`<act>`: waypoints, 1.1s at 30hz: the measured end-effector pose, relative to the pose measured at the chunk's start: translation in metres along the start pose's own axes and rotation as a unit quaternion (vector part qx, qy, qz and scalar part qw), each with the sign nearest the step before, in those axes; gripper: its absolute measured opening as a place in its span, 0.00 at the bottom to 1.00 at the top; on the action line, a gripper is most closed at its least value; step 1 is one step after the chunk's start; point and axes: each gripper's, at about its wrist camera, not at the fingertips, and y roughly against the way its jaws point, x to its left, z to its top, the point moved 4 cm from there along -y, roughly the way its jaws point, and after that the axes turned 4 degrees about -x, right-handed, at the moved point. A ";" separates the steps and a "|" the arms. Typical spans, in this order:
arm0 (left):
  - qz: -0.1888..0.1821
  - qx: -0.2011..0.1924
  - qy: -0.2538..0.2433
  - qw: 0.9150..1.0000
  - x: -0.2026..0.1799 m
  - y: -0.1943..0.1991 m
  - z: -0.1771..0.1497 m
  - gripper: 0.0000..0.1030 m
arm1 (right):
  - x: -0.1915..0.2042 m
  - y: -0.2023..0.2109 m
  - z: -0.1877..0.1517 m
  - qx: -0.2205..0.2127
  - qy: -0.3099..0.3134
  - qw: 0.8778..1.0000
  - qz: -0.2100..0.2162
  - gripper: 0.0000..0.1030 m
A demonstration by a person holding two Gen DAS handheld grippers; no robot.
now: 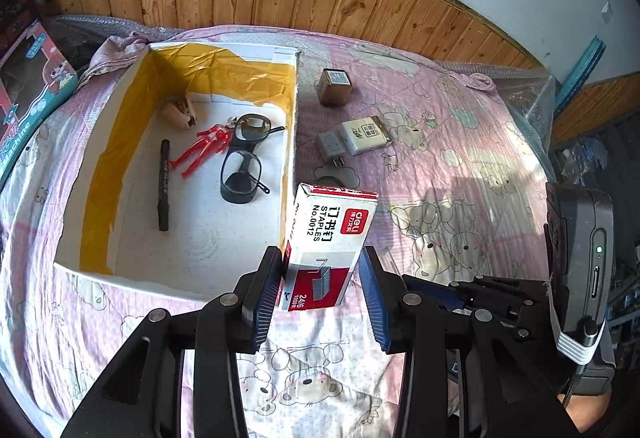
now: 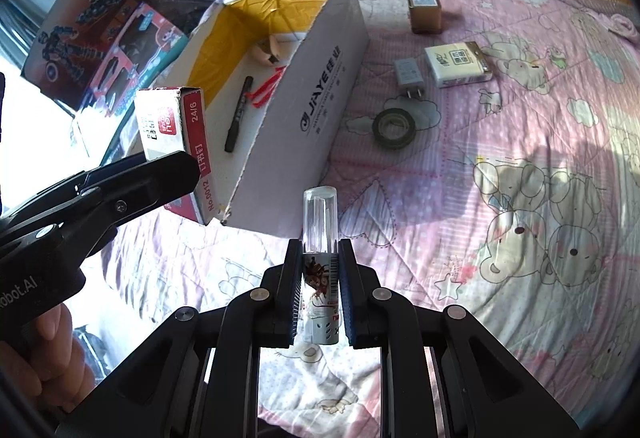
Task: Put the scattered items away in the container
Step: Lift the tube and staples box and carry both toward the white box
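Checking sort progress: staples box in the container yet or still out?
Out. The staples box is held in the left tool, beside the container's near right corner, above the bedspread.

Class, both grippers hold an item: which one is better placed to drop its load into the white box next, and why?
Left. The left gripper holds the staples box right at the white box wall; the right gripper, gripping the clear-capped tube, sits outside, farther back.

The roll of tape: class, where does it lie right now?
In the right wrist view the roll of tape lies flat on the pink bedspread, just right of the cardboard box and just below the white plug adapter.
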 end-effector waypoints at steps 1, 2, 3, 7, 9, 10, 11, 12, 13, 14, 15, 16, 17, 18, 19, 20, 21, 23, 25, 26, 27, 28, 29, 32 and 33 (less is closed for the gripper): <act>0.003 -0.004 0.003 1.000 0.004 0.004 -0.002 0.40 | 0.004 0.000 0.000 0.000 0.005 1.000 0.001 0.18; 0.007 -0.007 0.006 1.000 0.007 0.008 -0.003 0.40 | 0.009 0.001 -0.001 0.000 0.010 1.000 0.002 0.18; 0.009 -0.010 0.009 1.000 0.010 0.011 -0.005 0.40 | 0.013 0.002 -0.001 0.000 0.014 1.000 0.003 0.18; 0.016 -0.021 0.018 0.999 0.020 0.024 -0.011 0.40 | 0.029 0.005 -0.001 -0.003 0.032 0.999 0.006 0.18; 0.018 -0.026 0.022 0.999 0.024 0.030 -0.014 0.40 | 0.036 0.007 -0.001 -0.005 0.041 0.999 0.008 0.18; 0.019 -0.029 0.023 0.999 0.026 0.033 -0.015 0.40 | 0.040 0.008 -0.001 -0.006 0.044 0.999 0.009 0.18; 0.020 -0.031 0.025 0.999 0.028 0.036 -0.016 0.40 | 0.043 0.009 -0.002 -0.007 0.048 0.999 0.010 0.18; 0.021 -0.033 0.026 0.999 0.030 0.039 -0.017 0.40 | 0.046 0.010 -0.002 -0.008 0.051 0.999 0.011 0.18; 0.022 -0.035 0.028 0.999 0.032 0.042 -0.019 0.40 | 0.050 0.011 -0.002 -0.010 0.055 0.998 0.011 0.18; 0.023 -0.037 0.030 0.999 0.034 0.044 -0.020 0.40 | 0.053 0.012 -0.002 -0.010 0.058 0.998 0.012 0.18; 0.024 -0.039 0.032 0.998 0.036 0.047 -0.021 0.40 | 0.055 0.013 -0.002 -0.011 0.060 0.998 0.012 0.18; 0.024 -0.041 0.035 0.998 0.039 0.049 -0.022 0.40 | 0.058 0.014 -0.003 -0.012 0.063 0.998 0.012 0.18; 0.025 -0.043 0.037 0.998 0.041 0.052 -0.023 0.40 | 0.061 0.015 -0.004 -0.012 0.067 0.998 0.012 0.18; 0.025 -0.045 0.039 0.998 0.043 0.054 -0.024 0.40 | 0.063 0.016 -0.004 -0.013 0.070 0.997 0.011 0.18; 0.025 -0.046 0.041 0.998 0.044 0.056 -0.025 0.40 | 0.066 0.017 -0.005 -0.013 0.074 0.997 0.010 0.18; 0.025 -0.048 0.044 0.998 0.046 0.059 -0.026 0.40 | 0.068 0.018 -0.005 -0.014 0.077 0.997 0.008 0.18; 0.025 -0.050 0.046 0.997 0.047 0.061 -0.027 0.40 | 0.071 0.019 -0.005 -0.014 0.080 0.997 0.008 0.18; 0.025 -0.053 0.049 0.997 0.050 0.064 -0.028 0.40 | 0.074 0.020 -0.005 -0.014 0.084 0.996 0.008 0.18; 0.025 -0.055 0.053 0.997 0.052 0.067 -0.029 0.40 | 0.078 0.022 -0.004 -0.014 0.085 0.996 0.012 0.18; 0.025 -0.056 0.054 0.997 0.053 0.068 -0.030 0.40 | 0.080 0.023 -0.004 -0.015 0.087 0.996 0.013 0.18; 0.024 -0.057 0.054 0.997 0.053 0.070 -0.030 0.40 | 0.082 0.024 -0.004 -0.017 0.089 0.996 0.014 0.18; 0.024 -0.059 0.055 0.996 0.054 0.072 -0.030 0.40 | 0.084 0.025 -0.003 -0.018 0.090 0.996 0.016 0.18; 0.024 -0.061 0.055 0.996 0.055 0.073 -0.030 0.40 | 0.086 0.025 -0.002 -0.018 0.092 0.995 0.017 0.18; 0.025 -0.066 0.059 0.996 0.060 0.078 -0.030 0.40 | 0.094 0.027 0.001 -0.020 0.097 0.995 0.022 0.18; 0.026 -0.068 0.060 0.996 0.062 0.080 -0.030 0.40 | 0.096 0.028 0.001 -0.021 0.098 0.995 0.024 0.18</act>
